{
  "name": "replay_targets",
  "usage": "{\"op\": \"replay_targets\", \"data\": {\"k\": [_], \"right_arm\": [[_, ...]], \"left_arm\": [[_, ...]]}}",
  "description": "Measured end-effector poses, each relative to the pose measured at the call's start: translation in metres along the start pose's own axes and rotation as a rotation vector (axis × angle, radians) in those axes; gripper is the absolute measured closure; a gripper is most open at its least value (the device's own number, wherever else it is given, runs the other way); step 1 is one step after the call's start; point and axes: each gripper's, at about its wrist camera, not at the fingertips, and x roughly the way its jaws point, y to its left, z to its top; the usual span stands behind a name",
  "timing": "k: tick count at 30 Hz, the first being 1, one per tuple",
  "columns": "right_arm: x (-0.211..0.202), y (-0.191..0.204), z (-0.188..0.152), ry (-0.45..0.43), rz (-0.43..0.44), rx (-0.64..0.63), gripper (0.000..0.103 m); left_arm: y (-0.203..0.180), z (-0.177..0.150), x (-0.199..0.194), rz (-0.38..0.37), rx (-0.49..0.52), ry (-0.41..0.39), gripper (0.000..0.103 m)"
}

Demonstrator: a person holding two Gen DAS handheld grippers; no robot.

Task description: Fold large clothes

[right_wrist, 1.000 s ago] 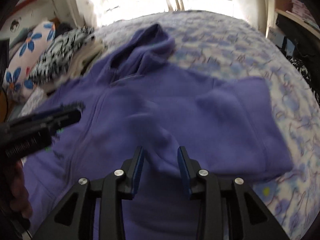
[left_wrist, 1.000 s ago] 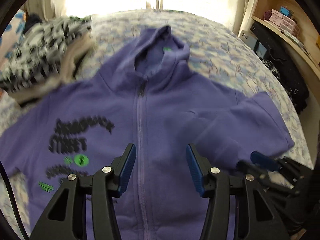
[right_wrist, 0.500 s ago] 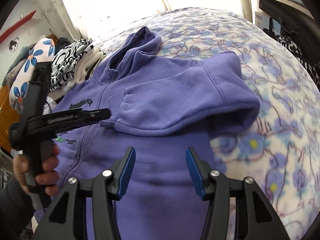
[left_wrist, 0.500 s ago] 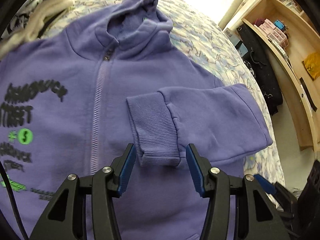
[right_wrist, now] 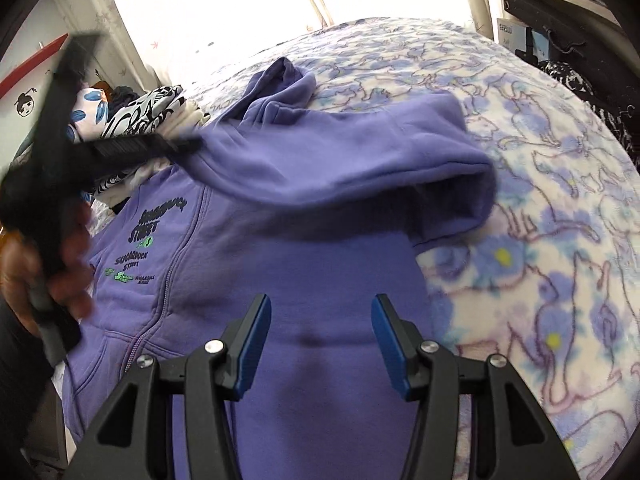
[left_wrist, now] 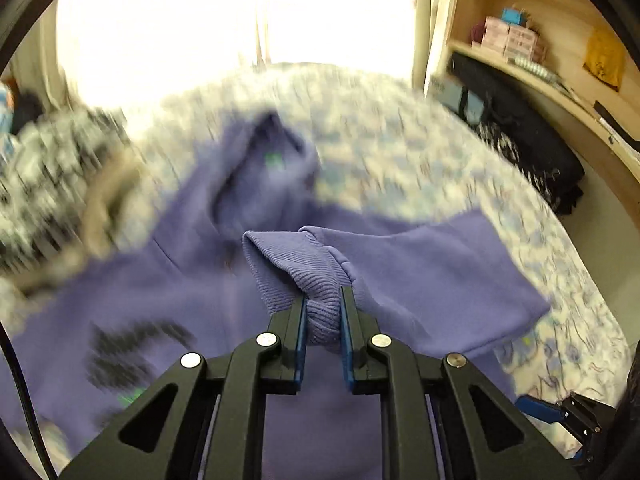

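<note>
A purple zip hoodie [right_wrist: 304, 272] with black and green print lies face up on the bed, hood toward the window. Its sleeve [left_wrist: 420, 276] is folded across the chest. My left gripper [left_wrist: 323, 316] is shut on the ribbed cuff [left_wrist: 288, 268] of that sleeve and holds it lifted above the chest; it also shows blurred in the right wrist view [right_wrist: 120, 152]. My right gripper [right_wrist: 320, 340] is open and empty over the hoodie's lower front, and part of it shows in the left wrist view [left_wrist: 560, 416].
The bed has a white and blue floral blanket [right_wrist: 560, 240]. A pile of black-and-white and flowered clothes [right_wrist: 132, 112] lies at the left by the hood. Wooden shelves with boxes [left_wrist: 520, 40] and dark bags [left_wrist: 520, 140] stand to the right of the bed.
My left gripper has shut on the sleeve cuff and lifted it. My right gripper has stayed open and pulled back toward the hem.
</note>
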Motion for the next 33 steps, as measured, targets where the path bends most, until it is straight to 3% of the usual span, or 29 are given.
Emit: {"op": "replay_targets", "data": {"k": [3, 5, 7, 12, 13, 15, 17, 21, 24, 26, 28, 30, 32, 33], "right_arm": [[-0.002, 0.0, -0.002, -0.003, -0.004, 0.0, 0.051], [0.0, 0.0, -0.002, 0.005, -0.015, 0.0, 0.051], [0.005, 0.0, -0.002, 0.019, -0.027, 0.0, 0.051], [0.013, -0.003, -0.001, 0.041, -0.049, -0.004, 0.051], [0.014, -0.003, 0.0, 0.044, -0.055, -0.007, 0.051], [0.014, -0.006, 0.005, 0.047, -0.053, -0.009, 0.051], [0.014, -0.009, 0.014, 0.044, -0.045, -0.002, 0.05], [0.017, -0.023, 0.046, 0.026, -0.022, 0.045, 0.047], [0.032, -0.035, 0.078, 0.01, -0.049, 0.087, 0.042], [0.051, -0.046, 0.099, 0.021, -0.049, 0.128, 0.042], [0.07, -0.058, 0.114, 0.042, -0.067, 0.163, 0.042], [0.094, -0.072, 0.129, 0.067, -0.113, 0.198, 0.042], [0.12, -0.083, 0.137, 0.113, -0.115, 0.24, 0.043], [0.127, -0.085, 0.138, 0.126, -0.091, 0.246, 0.058]], "left_arm": [[0.02, 0.017, -0.02, 0.085, 0.042, -0.072, 0.091], [0.034, 0.017, -0.019, 0.145, 0.05, -0.073, 0.091], [0.053, 0.013, -0.004, 0.192, 0.04, -0.031, 0.09], [0.103, -0.034, 0.062, 0.293, -0.018, 0.187, 0.083], [0.116, -0.045, 0.073, 0.28, -0.056, 0.238, 0.083], [0.135, -0.055, 0.082, 0.221, -0.14, 0.267, 0.076], [0.147, -0.057, 0.08, 0.18, -0.209, 0.24, 0.07], [0.168, -0.053, 0.079, 0.099, -0.33, 0.216, 0.046], [0.173, -0.05, 0.088, 0.066, -0.359, 0.229, 0.046], [0.174, -0.05, 0.096, 0.071, -0.352, 0.238, 0.047], [0.17, -0.048, 0.101, 0.085, -0.316, 0.228, 0.056], [0.164, -0.044, 0.1, 0.064, -0.293, 0.227, 0.081], [0.159, -0.039, 0.097, 0.087, -0.253, 0.207, 0.09], [0.157, -0.035, 0.099, 0.094, -0.238, 0.2, 0.093]]}}
